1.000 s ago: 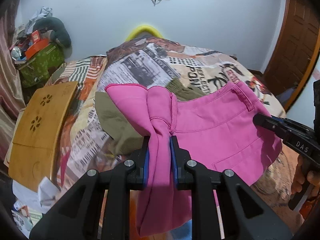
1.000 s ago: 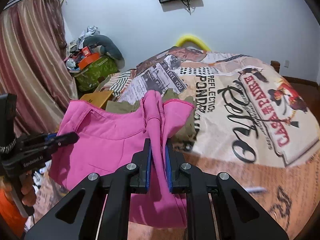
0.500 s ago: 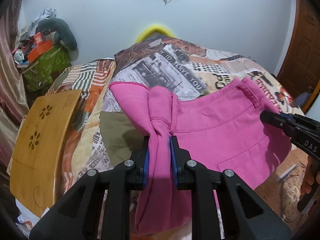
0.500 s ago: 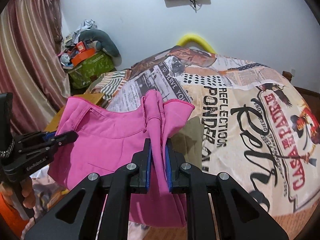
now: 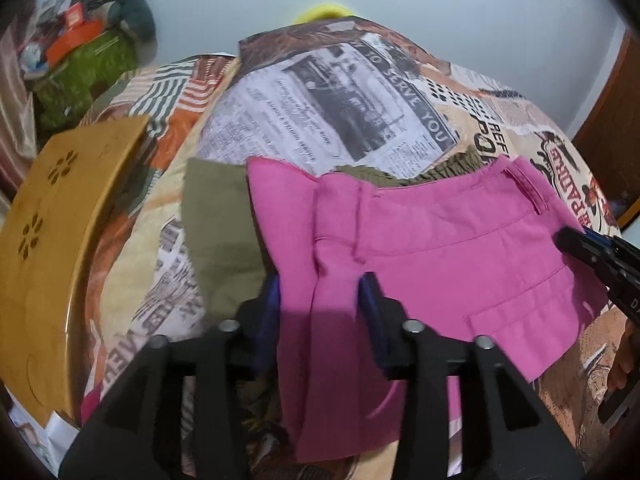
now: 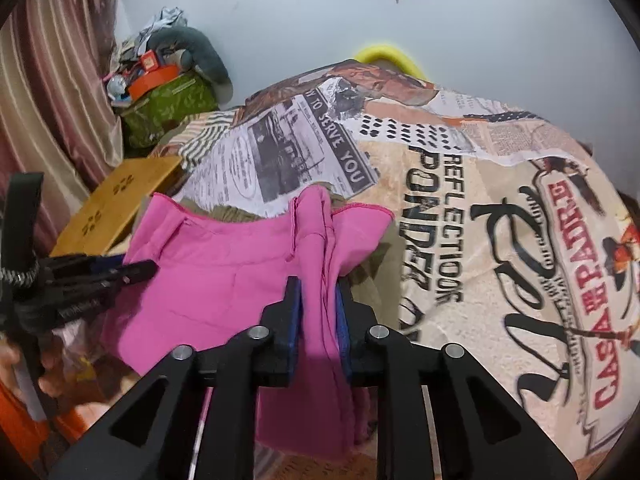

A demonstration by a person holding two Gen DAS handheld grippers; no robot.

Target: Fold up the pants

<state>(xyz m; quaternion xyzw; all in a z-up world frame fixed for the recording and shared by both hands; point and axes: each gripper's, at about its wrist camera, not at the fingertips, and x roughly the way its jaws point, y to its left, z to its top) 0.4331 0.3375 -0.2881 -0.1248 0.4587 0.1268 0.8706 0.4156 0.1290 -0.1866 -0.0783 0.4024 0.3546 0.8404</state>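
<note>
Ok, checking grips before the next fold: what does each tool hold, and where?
Both have just been opening. The left tool is loose around the pink pants, at their bunched left side; the right tool pinches their bunched right side.

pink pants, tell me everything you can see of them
The pink pants look like plain woven cloth with a waistband, a belt loop and stitched pocket seams. They lie spread over an olive garment on the printed bedspread. One bunched corner runs between the left tool, whose jaws have just been opening and now stand clear of it. The other corner sits in the right tool, jaws also just opening.
</note>
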